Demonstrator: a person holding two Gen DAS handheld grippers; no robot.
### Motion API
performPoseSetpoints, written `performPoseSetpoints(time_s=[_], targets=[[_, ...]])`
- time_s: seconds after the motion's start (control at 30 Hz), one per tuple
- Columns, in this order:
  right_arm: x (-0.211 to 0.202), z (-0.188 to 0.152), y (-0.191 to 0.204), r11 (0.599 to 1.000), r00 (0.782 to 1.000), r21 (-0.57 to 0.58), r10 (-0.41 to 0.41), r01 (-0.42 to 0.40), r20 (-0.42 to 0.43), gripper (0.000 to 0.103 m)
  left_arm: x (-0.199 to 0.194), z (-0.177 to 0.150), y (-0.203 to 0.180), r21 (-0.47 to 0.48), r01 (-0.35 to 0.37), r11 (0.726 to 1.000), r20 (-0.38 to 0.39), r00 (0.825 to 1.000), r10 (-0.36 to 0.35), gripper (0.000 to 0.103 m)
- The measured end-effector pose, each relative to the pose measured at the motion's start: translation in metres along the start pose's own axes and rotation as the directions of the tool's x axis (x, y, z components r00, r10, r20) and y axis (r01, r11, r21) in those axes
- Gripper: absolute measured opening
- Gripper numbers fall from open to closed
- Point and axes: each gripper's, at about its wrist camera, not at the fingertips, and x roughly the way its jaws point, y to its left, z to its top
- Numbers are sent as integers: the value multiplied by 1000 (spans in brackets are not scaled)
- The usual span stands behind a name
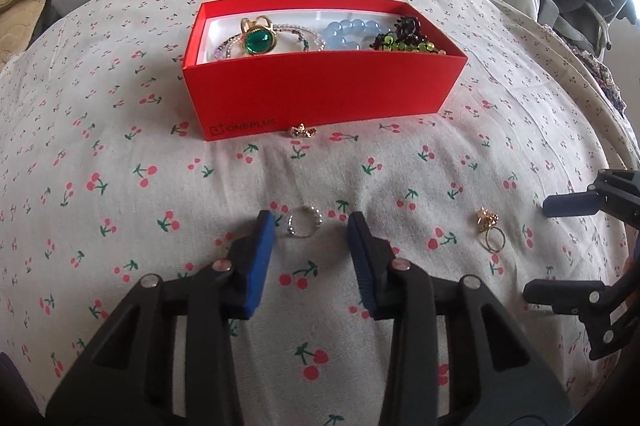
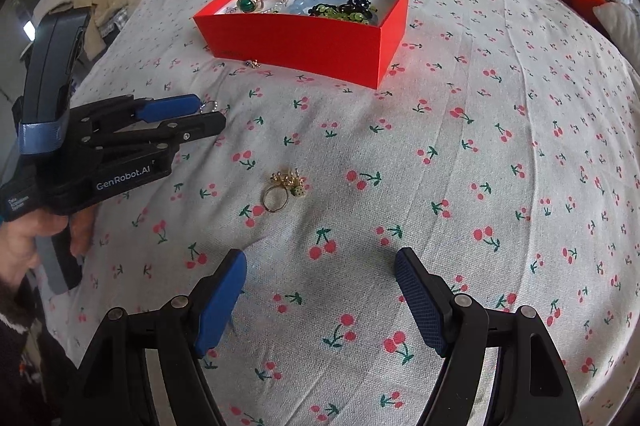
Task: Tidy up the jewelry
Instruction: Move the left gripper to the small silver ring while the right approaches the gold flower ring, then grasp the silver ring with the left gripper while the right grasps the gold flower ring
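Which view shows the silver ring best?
The left wrist view: the silver ring lies whole on the cloth between the left claw pads. The right wrist view shows only a sliver behind that claw.

Red box (image 1: 320, 94) on a cream bedsheet (image 1: 120, 186) printed with red-and-green cherries.

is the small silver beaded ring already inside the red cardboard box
No, the small silver beaded ring lies on the cherry-print sheet, outside the red cardboard box.

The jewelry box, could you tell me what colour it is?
The box is red outside, white inside, best seen in the left wrist view.
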Motion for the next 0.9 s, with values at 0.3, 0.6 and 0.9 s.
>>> performPoseSetpoints(time_s=[0.3, 0.6, 0.9], targets=[[1, 1, 7, 999, 999, 13, 32, -32, 26, 77, -2, 0, 1, -9, -23, 1000, -4, 1000, 23, 15], [13, 11, 23, 1000, 999, 2, 25, -25, 46, 47, -16, -16, 7, -56, -21, 998, -10, 1000, 20, 4], [19, 19, 29, 1000, 997, 8, -6, 6, 81, 15, -29, -28, 11, -50, 33, 998, 6, 999, -33, 5]])
